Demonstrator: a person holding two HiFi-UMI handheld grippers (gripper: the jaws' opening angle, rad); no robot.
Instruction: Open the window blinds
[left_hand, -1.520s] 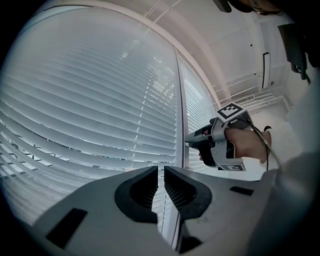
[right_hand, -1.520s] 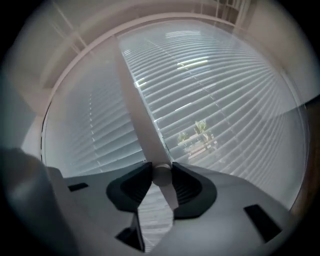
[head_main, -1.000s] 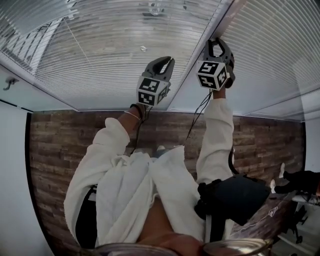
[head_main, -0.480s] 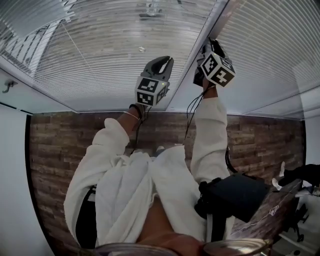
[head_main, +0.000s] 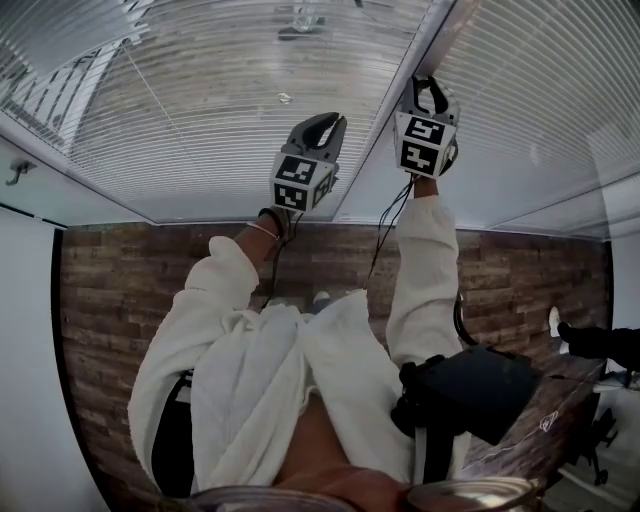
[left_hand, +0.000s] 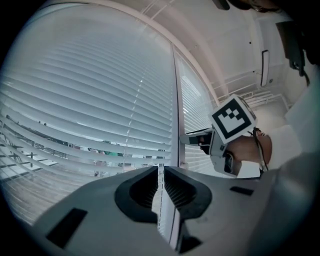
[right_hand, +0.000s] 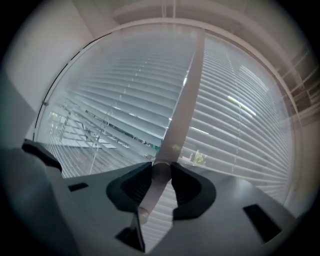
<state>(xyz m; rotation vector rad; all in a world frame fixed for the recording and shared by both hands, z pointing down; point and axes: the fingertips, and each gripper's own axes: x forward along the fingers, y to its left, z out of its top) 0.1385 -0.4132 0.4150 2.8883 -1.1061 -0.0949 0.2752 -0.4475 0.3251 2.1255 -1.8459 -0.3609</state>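
Two white slatted blinds hang side by side, the left blind (head_main: 200, 100) and the right blind (head_main: 540, 110), with a pale window post (head_main: 385, 140) between them. My right gripper (head_main: 428, 82) is raised at that post. In the right gripper view it (right_hand: 161, 171) is shut on a pale blind wand (right_hand: 182, 100) that hangs along the post. My left gripper (head_main: 335, 120) is held up just left of the post, shut with nothing in it (left_hand: 161, 172). In the left gripper view, buildings outside show through the lower slats (left_hand: 100, 150), and the right gripper (left_hand: 195, 139) stands close by.
Below the window sill runs a wood-plank wall (head_main: 120, 300). A white wall with a hook (head_main: 15, 170) stands at the left. A dark bag (head_main: 470, 390) hangs at the person's right hip, beside a desk edge (head_main: 560, 420).
The right gripper has twisted back and forth about the wand; its marker cube faces differently in each frame. The left gripper has stayed where it was.
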